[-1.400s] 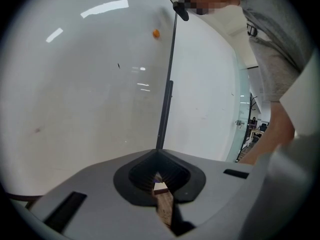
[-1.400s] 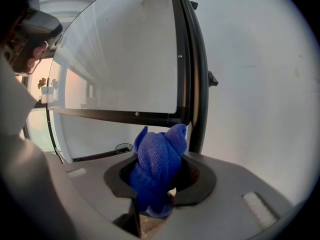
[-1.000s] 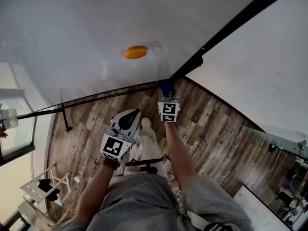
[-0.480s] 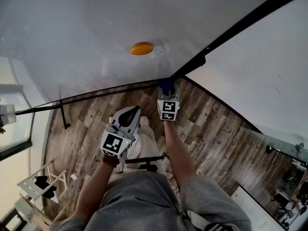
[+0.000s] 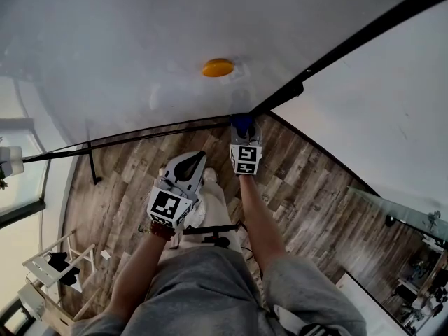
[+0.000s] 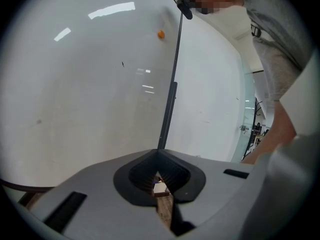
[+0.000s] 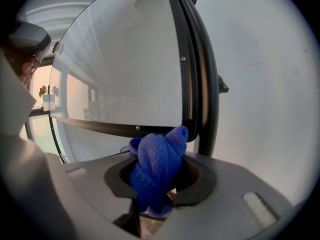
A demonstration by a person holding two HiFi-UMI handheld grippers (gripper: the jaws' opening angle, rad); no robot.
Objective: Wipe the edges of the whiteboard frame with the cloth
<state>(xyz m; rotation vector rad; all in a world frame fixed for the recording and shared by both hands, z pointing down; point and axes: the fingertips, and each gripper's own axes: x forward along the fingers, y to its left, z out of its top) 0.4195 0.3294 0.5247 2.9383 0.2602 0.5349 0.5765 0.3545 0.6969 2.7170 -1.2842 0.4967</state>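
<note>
The cloth [image 7: 157, 169] is blue, the frame [image 7: 192, 74] black, the whiteboard [image 5: 140, 47] white (its disc [image 5: 218, 67] orange)

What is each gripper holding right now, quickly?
Left gripper: shut, nothing between its jaws.
Right gripper: shut on the blue cloth.

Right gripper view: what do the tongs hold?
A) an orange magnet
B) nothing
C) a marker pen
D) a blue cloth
D: a bunched blue cloth sits clamped between the tongs of the right gripper.
</note>
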